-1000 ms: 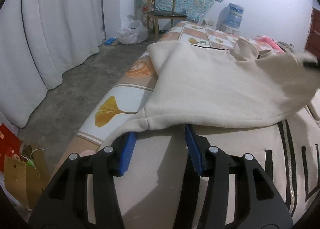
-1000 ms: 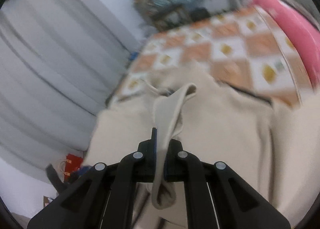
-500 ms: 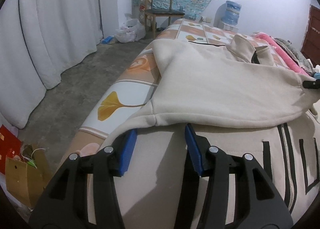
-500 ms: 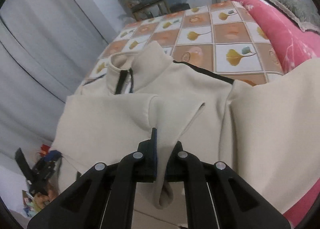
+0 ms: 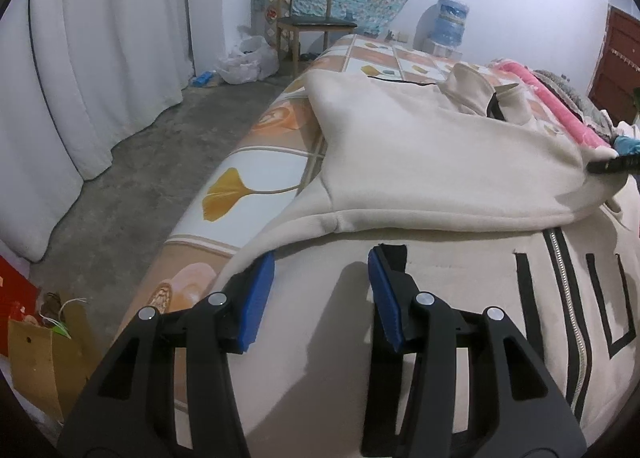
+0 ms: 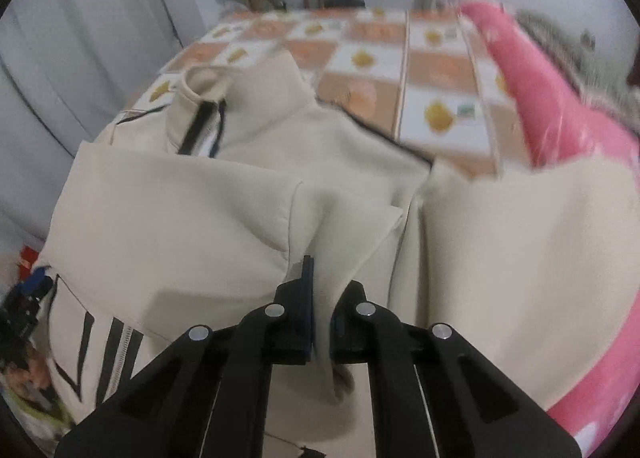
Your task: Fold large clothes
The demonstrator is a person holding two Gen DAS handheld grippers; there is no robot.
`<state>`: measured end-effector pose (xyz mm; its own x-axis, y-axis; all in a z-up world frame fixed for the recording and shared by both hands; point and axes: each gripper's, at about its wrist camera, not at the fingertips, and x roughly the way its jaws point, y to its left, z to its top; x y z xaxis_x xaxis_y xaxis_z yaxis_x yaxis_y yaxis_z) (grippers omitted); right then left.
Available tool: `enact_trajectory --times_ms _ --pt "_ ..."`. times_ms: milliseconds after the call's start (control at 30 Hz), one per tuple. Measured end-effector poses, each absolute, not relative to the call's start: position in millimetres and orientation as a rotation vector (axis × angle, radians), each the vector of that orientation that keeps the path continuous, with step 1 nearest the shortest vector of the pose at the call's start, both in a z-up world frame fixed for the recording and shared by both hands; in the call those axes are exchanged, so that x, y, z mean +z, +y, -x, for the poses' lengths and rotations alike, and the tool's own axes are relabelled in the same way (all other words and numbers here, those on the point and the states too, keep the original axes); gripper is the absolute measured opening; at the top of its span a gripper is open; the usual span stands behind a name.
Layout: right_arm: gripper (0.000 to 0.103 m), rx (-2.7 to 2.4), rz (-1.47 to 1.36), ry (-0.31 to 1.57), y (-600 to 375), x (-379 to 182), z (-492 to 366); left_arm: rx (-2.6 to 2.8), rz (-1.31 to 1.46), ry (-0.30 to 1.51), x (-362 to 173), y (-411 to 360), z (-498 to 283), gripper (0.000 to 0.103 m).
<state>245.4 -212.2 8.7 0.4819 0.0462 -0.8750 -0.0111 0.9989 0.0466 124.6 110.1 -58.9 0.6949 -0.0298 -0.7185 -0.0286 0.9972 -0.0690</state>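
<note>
The cream jacket [image 5: 440, 162] lies spread on a bed [image 5: 256, 186] with a leaf-patterned cover, one sleeve folded across its body. The left gripper [image 5: 322, 278] hovers over the near fabric, fingers partly apart with nothing between the blue pads [image 5: 256, 298]. The right gripper [image 6: 320, 298] is clamped narrow on a fold of the sleeve, cloth passing between its fingers.

Only the left view shows the concrete floor [image 5: 132, 194], white curtain [image 5: 100, 38], wooden chair [image 5: 312, 18] and the jacket's zipper [image 5: 572, 298] clearly. Only the right view, blurred, shows the collar [image 6: 208, 98] from above and the pink blanket [image 6: 560, 118] alongside the right sleeve.
</note>
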Motion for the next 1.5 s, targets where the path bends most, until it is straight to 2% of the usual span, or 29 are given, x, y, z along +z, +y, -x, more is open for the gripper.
enact_trajectory --times_ms 33,100,167,267,433,533,733,967,1033,1133,1233,1367,1500 --pt "0.006 0.019 -0.008 1.066 -211 9 -247 0.0 0.078 0.803 -59 111 -124 0.047" --pt "0.013 -0.022 0.062 1.095 -209 -2 -253 0.0 0.078 0.803 -59 111 -124 0.047" --pt "0.029 -0.097 0.198 1.104 -203 -16 -255 -0.007 0.086 0.804 -59 113 -124 0.047" --pt "0.032 -0.153 0.315 1.029 -192 -7 -244 -0.021 0.094 0.805 -60 115 -121 0.047" --pt "0.032 -0.212 0.21 0.923 -203 25 -221 -0.038 0.103 0.797 -61 119 -119 0.047" --pt "0.015 -0.096 0.102 0.953 -203 23 -214 -0.035 0.099 0.787 -62 118 -119 0.047" --pt "0.014 -0.131 0.052 1.089 -217 -24 -216 -0.036 0.093 0.794 -60 115 -122 0.047" --pt "0.014 -0.079 0.021 1.005 -203 12 -218 -0.047 0.112 0.796 -59 117 -122 0.047" --pt "0.016 0.006 0.006 1.001 -190 10 -222 -0.049 0.12 0.801 -59 120 -122 0.048" --pt "0.032 0.074 0.041 1.05 -174 -12 -223 -0.059 0.159 0.809 -57 126 -116 0.053" --pt "0.04 0.041 0.215 1.022 -155 -28 -207 -0.053 0.162 0.808 -51 131 -106 0.055" --pt "0.041 0.035 0.193 1.035 -158 -16 -199 -0.067 0.132 0.789 -36 129 -97 0.063" --pt "0.041 0.044 0.168 0.977 -156 1 -198 -0.107 0.082 0.744 -11 107 -109 0.066"
